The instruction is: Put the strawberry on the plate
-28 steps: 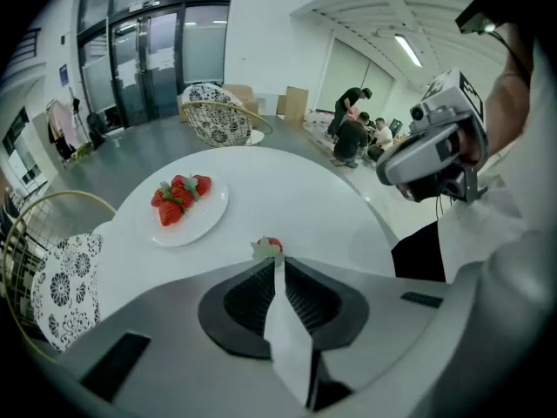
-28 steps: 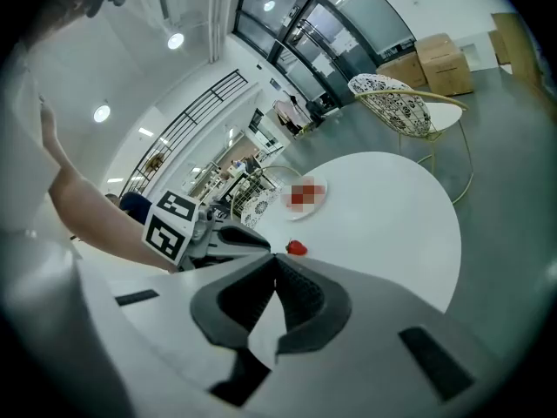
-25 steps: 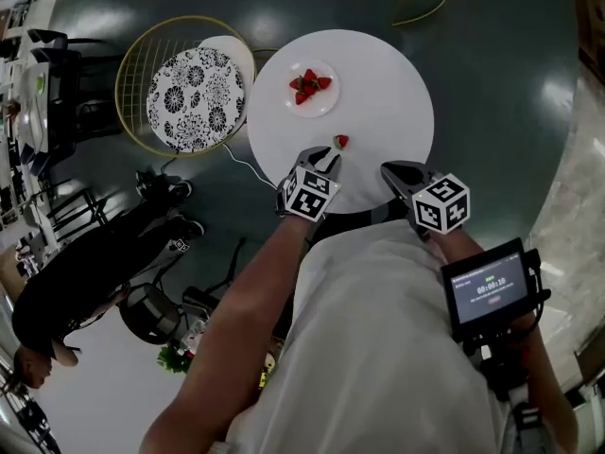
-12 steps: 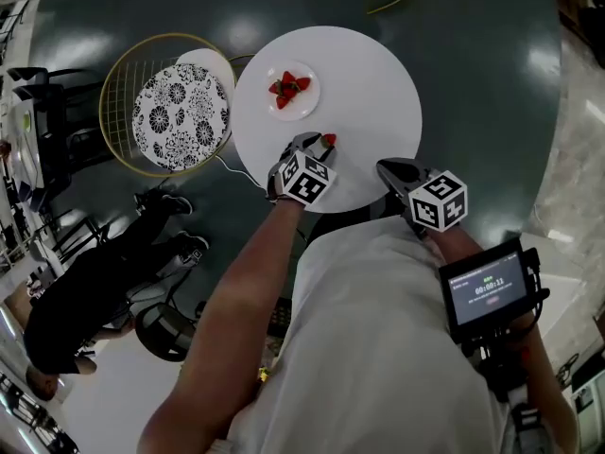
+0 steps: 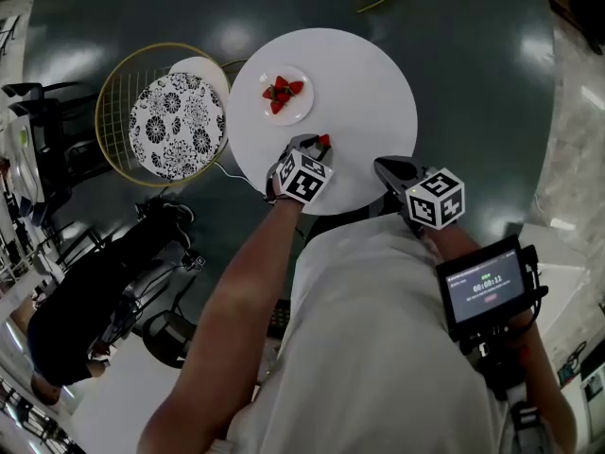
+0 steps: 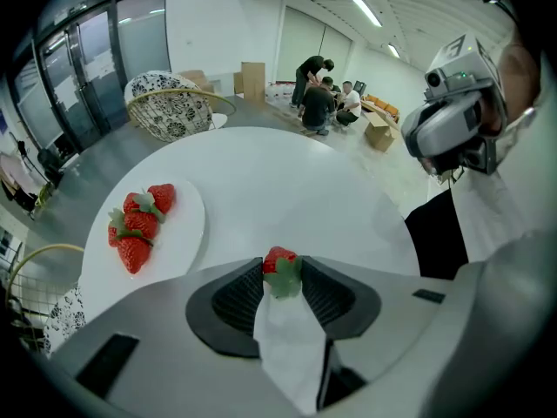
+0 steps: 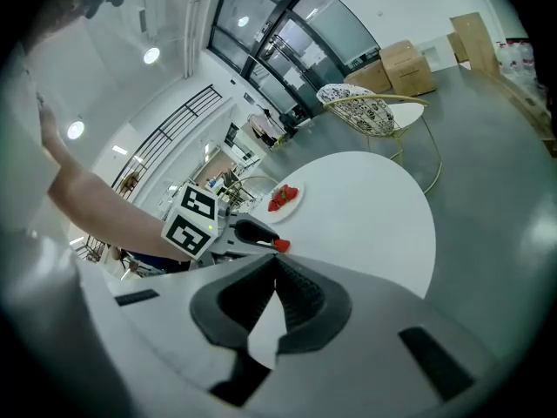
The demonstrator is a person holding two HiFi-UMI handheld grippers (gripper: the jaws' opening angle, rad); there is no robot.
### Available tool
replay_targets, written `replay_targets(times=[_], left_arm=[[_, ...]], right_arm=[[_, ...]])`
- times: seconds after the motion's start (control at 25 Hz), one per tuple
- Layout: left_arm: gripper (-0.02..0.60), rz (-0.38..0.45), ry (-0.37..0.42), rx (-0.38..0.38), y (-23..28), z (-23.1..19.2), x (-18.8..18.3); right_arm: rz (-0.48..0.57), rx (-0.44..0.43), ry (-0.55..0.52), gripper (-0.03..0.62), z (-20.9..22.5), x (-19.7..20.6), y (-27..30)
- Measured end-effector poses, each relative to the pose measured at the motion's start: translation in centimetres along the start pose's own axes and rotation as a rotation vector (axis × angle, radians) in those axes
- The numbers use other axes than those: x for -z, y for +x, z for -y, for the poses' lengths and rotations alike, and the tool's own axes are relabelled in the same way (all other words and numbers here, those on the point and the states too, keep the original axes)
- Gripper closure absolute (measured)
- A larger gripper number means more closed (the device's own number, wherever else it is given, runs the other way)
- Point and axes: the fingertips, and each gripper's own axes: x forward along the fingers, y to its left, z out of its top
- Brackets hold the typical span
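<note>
Not done yet. The loose strawberry (image 6: 278, 260) sits on the white round table (image 6: 287, 181), apart from the plate (image 6: 187, 226), which already carries three strawberries (image 6: 135, 225). Our left gripper (image 5: 319, 144) pitches steeply down, its jaws just opened wide and straddling the strawberry. We judge there is no grip so far. Grasp, carry and release remain. Our right gripper (image 7: 275, 259) hangs closed and empty by the table's near edge.

Small lit screen (image 5: 488, 288) at the person's right, a row of digits like a timer shown on it, too small to be read surely, no other lettering made out.
</note>
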Motion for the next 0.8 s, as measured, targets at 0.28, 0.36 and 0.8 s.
replay_targets(times=[0.28,0.36,0.8], left_arm=[[0.439,0.061,-0.102,-0.001,-1.3,-0.1,-0.7],[0.437,0.083,-0.162,-0.006,-1.9,-0.5,-0.6],[0.437,0.259,-0.47,-0.082,-5.6,-4.0,-1.3]], right_arm=[[-0.014,-0.014,-0.028,0.586,-0.5,-1.5,0.4],[-0.023,-0.022,-0.042,0.586,-0.9,-1.9,0.7],[-0.087,-0.061,-0.123,0.586,-2.4,-3.1,1.5]])
